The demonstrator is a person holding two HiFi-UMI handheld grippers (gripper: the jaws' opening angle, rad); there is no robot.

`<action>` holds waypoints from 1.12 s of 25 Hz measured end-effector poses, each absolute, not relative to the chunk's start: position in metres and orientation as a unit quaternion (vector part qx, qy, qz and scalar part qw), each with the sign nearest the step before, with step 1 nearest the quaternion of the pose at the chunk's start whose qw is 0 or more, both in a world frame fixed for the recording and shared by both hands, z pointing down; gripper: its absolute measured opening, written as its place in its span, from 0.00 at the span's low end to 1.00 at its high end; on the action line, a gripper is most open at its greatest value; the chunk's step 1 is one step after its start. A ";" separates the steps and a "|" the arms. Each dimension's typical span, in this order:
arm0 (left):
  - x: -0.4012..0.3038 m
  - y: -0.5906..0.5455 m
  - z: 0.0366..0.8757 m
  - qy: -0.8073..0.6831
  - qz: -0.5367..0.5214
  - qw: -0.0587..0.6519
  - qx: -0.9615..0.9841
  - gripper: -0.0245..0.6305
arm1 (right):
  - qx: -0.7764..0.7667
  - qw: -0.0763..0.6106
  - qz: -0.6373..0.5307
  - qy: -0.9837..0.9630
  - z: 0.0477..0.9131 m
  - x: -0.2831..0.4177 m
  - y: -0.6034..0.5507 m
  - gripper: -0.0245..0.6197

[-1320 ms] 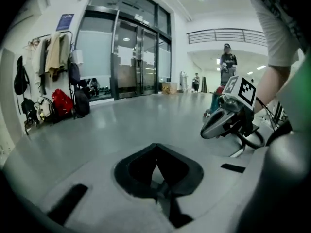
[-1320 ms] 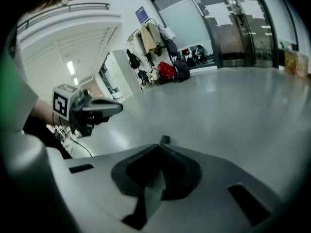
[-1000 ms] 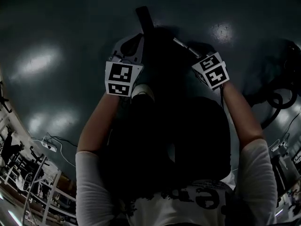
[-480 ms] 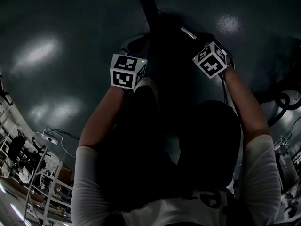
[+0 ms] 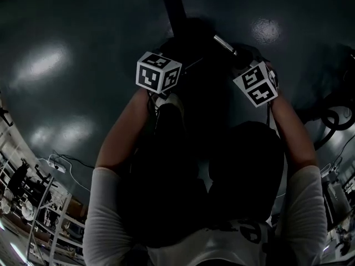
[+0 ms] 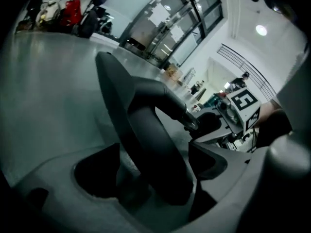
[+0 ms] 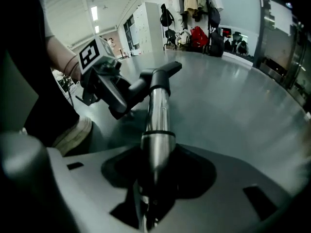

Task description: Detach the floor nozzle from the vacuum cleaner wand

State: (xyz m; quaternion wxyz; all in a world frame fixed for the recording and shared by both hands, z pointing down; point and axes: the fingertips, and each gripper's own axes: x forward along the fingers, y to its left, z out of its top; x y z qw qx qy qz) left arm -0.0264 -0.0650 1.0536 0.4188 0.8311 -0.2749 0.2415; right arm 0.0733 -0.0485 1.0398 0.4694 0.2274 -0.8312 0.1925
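Observation:
The black floor nozzle [image 5: 173, 4] lies on the dark floor, and its curved neck [image 6: 155, 144] rises to the metal wand [image 5: 224, 44]. My left gripper [image 5: 158, 72] reaches down over the neck. Its jaws are opening, and the neck passes between them. My right gripper [image 5: 256, 83] is at the wand's upper end. There the shiny tube [image 7: 156, 130] runs straight out from between its jaws, which are closing on it. The right gripper view also shows the left gripper [image 7: 104, 89] at the neck.
The person's light shoe [image 5: 169, 107] stands on the floor just under the left gripper. Coiled cables [image 5: 333, 115] lie at the right. Railings and equipment crowd the lower left corner. Bags and coats [image 7: 199, 38] hang along the far wall.
The left gripper has moved toward the nozzle's neck and rolled, showing another face of its cube. The right gripper shifted slightly along the wand's end. The nozzle stayed on the floor.

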 end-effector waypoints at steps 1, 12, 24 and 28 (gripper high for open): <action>-0.020 -0.066 1.049 -0.257 0.243 0.408 0.841 0.69 | 0.229 0.459 0.196 -0.836 1.032 0.073 -0.047 0.32; 0.004 -0.086 0.811 -0.242 0.138 0.413 0.867 0.30 | 0.271 0.395 0.162 -0.862 0.828 0.072 -0.046 0.32; 0.034 -0.031 0.353 -0.215 0.185 0.247 0.926 0.23 | 0.301 0.363 0.139 -0.871 0.429 0.067 -0.004 0.32; 0.062 -0.001 0.232 -0.217 0.192 0.203 0.935 0.23 | 0.318 0.343 0.126 -0.875 0.314 0.091 0.021 0.32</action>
